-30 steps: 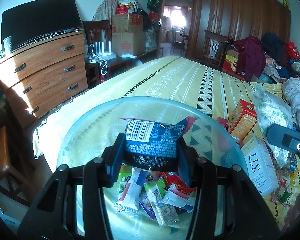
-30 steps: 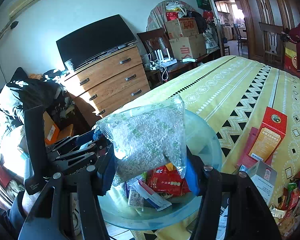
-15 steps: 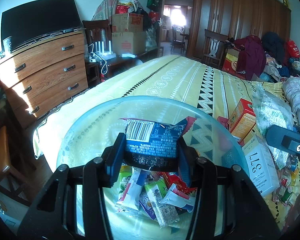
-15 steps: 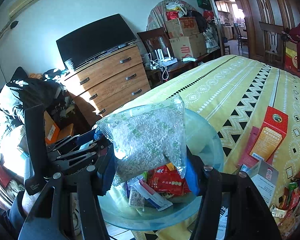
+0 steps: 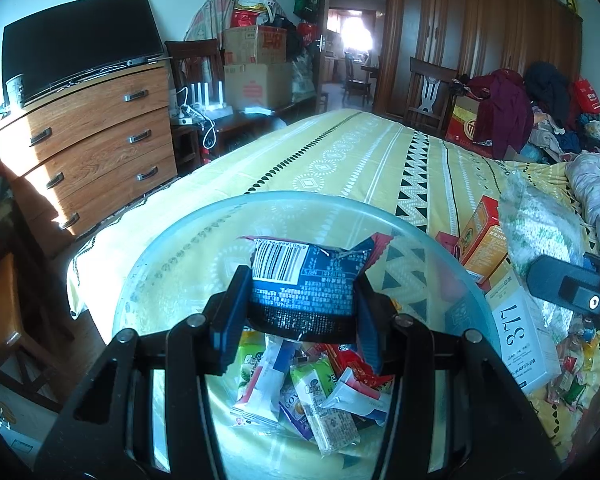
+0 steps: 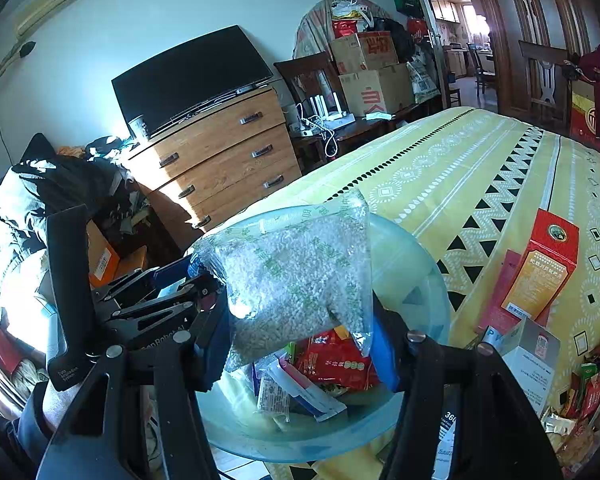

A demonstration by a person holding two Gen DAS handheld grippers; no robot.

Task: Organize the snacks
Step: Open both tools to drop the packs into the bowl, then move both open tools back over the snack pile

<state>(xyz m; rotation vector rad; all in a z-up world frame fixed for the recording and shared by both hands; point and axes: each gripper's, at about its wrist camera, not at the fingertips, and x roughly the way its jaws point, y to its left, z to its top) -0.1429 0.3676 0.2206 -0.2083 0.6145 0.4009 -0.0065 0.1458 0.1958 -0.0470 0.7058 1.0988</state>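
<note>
My left gripper (image 5: 300, 312) is shut on a blue snack packet (image 5: 306, 280) with a barcode, held above a clear glass bowl (image 5: 172, 264) on the yellow bedspread. Several small snack packets (image 5: 316, 392) lie in the bowl's bottom. My right gripper (image 6: 300, 324) is shut on a clear bag of pale grains (image 6: 292, 276), held over the same glass bowl (image 6: 424, 280). A red snack packet (image 6: 336, 360) and others lie beneath it. In the right wrist view the left gripper's body (image 6: 140, 312) sits at the bowl's left. The right gripper's body (image 5: 572, 292) shows at the right edge of the left wrist view.
An orange-red box (image 6: 540, 276) and a white box (image 6: 532, 360) lie on the yellow bedspread (image 6: 480, 168) right of the bowl, beside a heap of small packets (image 6: 588, 396). A wooden dresser (image 5: 88, 148) with a television stands left of the bed. Clothes pile at the far right (image 5: 540, 112).
</note>
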